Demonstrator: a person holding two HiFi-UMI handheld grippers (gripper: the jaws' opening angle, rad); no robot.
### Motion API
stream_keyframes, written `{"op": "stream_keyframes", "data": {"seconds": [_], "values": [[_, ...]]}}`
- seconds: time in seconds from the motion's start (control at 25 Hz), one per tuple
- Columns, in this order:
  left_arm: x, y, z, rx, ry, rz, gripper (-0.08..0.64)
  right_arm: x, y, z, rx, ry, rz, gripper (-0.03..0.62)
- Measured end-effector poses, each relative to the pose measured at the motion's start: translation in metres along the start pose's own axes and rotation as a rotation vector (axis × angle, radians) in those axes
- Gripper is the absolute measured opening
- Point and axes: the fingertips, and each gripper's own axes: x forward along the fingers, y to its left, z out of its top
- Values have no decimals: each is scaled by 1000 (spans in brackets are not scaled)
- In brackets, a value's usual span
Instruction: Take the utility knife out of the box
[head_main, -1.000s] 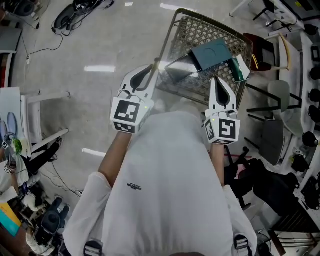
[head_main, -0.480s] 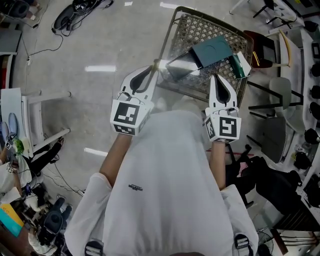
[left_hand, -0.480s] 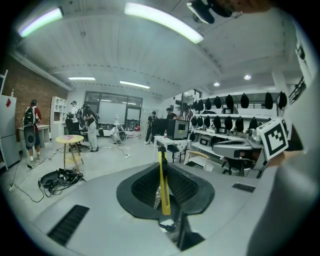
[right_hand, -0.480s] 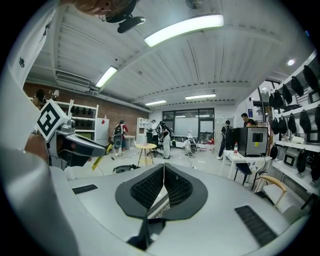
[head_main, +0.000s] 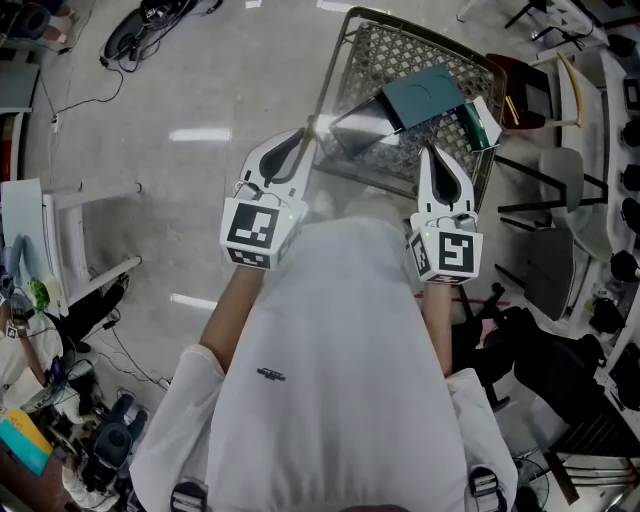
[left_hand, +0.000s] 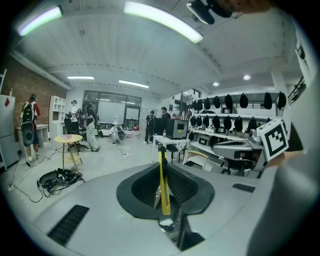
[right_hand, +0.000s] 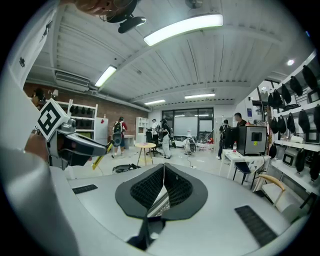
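A yellow utility knife (left_hand: 164, 187) stands edge-on between the pads of my left gripper (left_hand: 162, 167), which is shut on it. In the head view the left gripper (head_main: 300, 140) hovers off the near left corner of a wire mesh basket (head_main: 365, 50), and the knife (head_main: 312, 126) pokes out past its tips. A teal box (head_main: 425, 95) lies in the basket, with a green object (head_main: 476, 130) at its open white-flapped end. My right gripper (head_main: 438, 155) is held over the basket's near edge. Its jaws (right_hand: 163, 169) are shut with nothing between them.
White furniture (head_main: 60, 250) stands at the left, and cables (head_main: 150, 25) lie on the floor at the back left. Chairs (head_main: 545, 95) and dark gear crowd the right side. In the gripper views people (right_hand: 162, 132) stand far off by a small round table (left_hand: 67, 140).
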Motion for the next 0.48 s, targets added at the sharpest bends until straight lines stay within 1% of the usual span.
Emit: {"op": "stream_keyframes", "data": {"seconds": [0.48], "values": [[6, -3, -2, 1, 8, -13, 43, 1, -4, -1, 0, 3, -2, 0]]}}
